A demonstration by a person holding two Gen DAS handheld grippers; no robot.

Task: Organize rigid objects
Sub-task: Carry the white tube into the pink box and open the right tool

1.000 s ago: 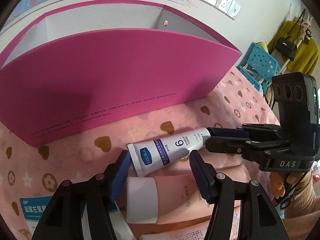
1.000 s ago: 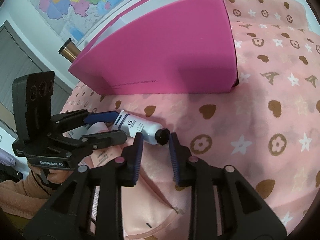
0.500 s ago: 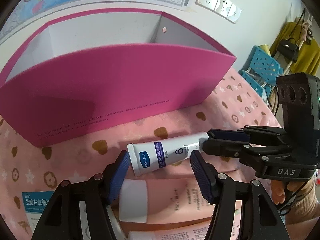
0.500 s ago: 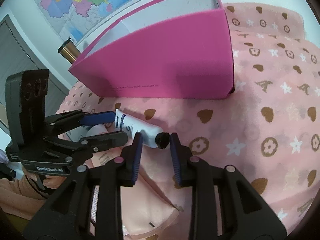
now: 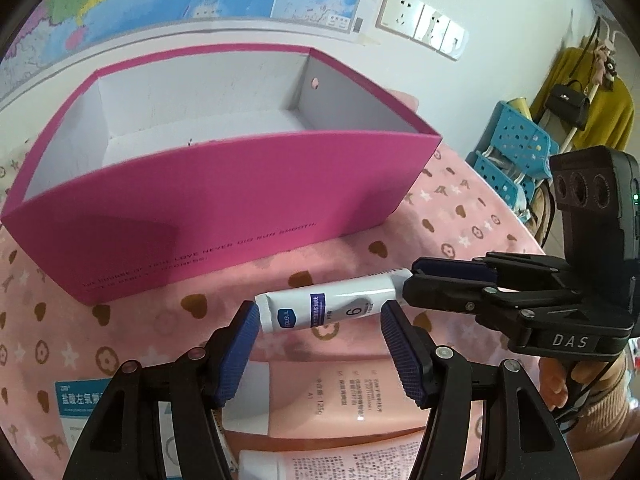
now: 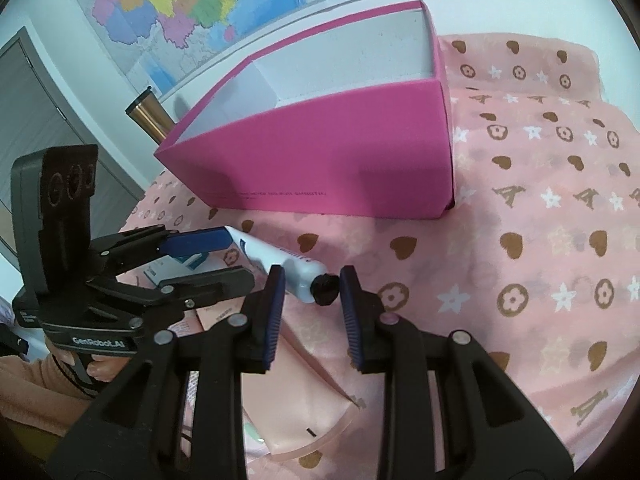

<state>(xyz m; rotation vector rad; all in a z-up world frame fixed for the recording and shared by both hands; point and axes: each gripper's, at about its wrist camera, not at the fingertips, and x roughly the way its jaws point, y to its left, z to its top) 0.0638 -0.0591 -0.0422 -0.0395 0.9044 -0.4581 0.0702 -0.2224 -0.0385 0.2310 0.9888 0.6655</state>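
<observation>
A white tube with a blue label and black cap is held in the air in front of an open pink box with a white, empty inside. My left gripper is shut on the tube's flat crimped end and body. My right gripper is shut on the capped end; in the left wrist view its fingers clamp the tube's right end. Both grippers hold the tube level above the pink tablecloth.
Two peach-pink tubes and a blue-and-white carton lie on the tablecloth below the grippers. A copper flask stands left of the box. Blue crates and a coat rack stand beyond the table's right edge.
Both grippers have risen with the white tube, lifting it off the cloth. The box's inside now shows from higher up.
</observation>
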